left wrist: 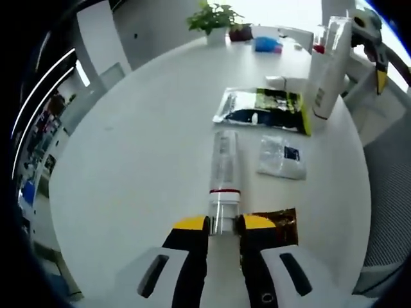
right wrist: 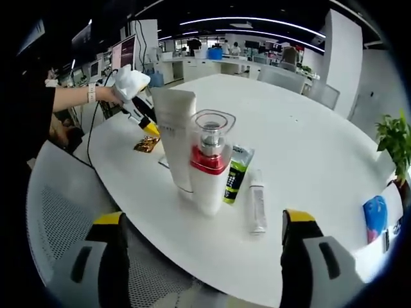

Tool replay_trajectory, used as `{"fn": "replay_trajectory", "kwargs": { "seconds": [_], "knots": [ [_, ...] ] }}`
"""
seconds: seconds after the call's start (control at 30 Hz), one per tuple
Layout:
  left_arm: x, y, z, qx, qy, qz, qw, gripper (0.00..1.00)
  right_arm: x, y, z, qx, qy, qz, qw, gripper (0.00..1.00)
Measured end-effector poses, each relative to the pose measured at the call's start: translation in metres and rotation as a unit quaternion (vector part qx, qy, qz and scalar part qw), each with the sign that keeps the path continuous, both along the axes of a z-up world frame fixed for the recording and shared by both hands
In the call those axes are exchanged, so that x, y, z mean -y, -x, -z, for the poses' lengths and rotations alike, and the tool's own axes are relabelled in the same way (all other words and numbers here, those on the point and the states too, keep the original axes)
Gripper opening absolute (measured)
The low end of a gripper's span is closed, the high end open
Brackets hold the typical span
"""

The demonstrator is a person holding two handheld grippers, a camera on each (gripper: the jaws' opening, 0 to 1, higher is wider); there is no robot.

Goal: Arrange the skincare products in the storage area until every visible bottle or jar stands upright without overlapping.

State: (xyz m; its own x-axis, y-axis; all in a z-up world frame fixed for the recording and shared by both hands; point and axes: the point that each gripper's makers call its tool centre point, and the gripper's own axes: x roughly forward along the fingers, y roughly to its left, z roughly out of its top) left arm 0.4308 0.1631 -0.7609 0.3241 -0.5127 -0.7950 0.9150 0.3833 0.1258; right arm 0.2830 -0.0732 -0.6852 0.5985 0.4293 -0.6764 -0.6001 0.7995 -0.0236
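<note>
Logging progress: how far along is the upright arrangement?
Done: pump bottle and white tube stand upright. In hand: left hand-held gripper is shut on the lying clear bottle. Left: stand it up, plus the small tube lying flat. Right hand-held gripper is open.

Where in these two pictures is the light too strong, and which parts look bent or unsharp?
Left gripper view: window glare washes out the top, near the plant; the round table bulges from the fisheye lens; the lying bottle is soft. Right gripper view: ceiling light strips curve; the pump bottle is fairly sharp, the far desks blurred.
</note>
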Motion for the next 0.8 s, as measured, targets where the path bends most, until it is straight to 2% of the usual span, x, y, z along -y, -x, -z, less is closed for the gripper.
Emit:
{"fn": "replay_trajectory", "kwargs": {
  "seconds": [0.33, 0.43, 0.8],
  "knots": [
    [0.003, 0.016, -0.010, -0.006, 0.004, -0.021, 0.9998, 0.14, -0.008, 0.004, -0.002, 0.003, -0.004, -0.010, 0.9999, 1.00],
    [0.003, 0.017, -0.017, 0.008, 0.006, -0.024, 0.9997, 0.14, -0.009, 0.005, -0.001, 0.004, -0.005, -0.012, 0.9999, 1.00],
    [0.005, 0.038, -0.034, 0.019, 0.015, -0.025, 0.9994, 0.14, -0.015, 0.010, -0.002, 0.017, -0.012, -0.021, 0.9996, 1.00]
  ]
}}
